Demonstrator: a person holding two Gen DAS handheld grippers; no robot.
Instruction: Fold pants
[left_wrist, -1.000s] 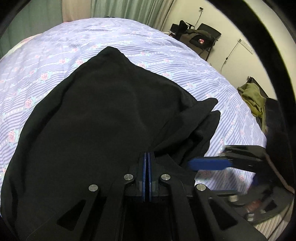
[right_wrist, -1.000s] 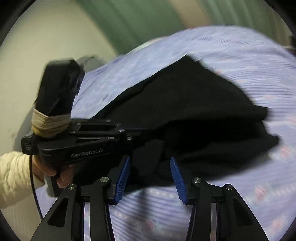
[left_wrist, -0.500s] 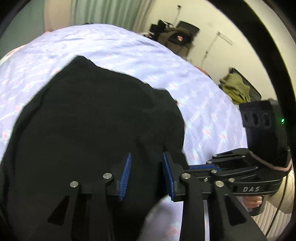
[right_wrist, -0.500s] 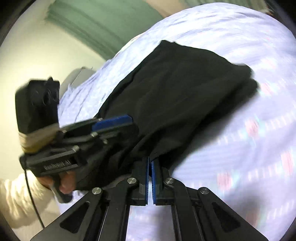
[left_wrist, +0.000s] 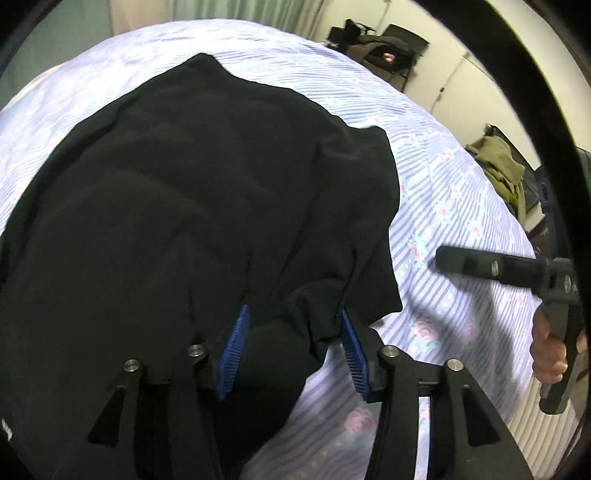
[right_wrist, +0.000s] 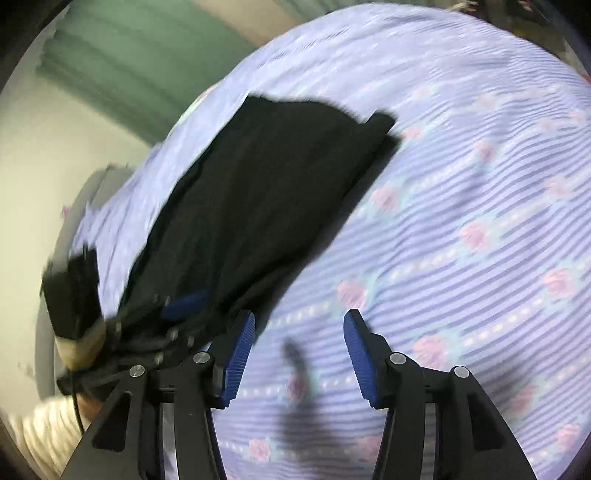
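Left gripper (left_wrist: 291, 350) jaws opening around black pants (left_wrist: 184, 203) hem

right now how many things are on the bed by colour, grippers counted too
black pants: 1
black grippers with blue pads: 2, left gripper opening over the pants' edge, right gripper opening over bare bedsheet
lilac striped bedsheet with pink roses: 1
total: 4
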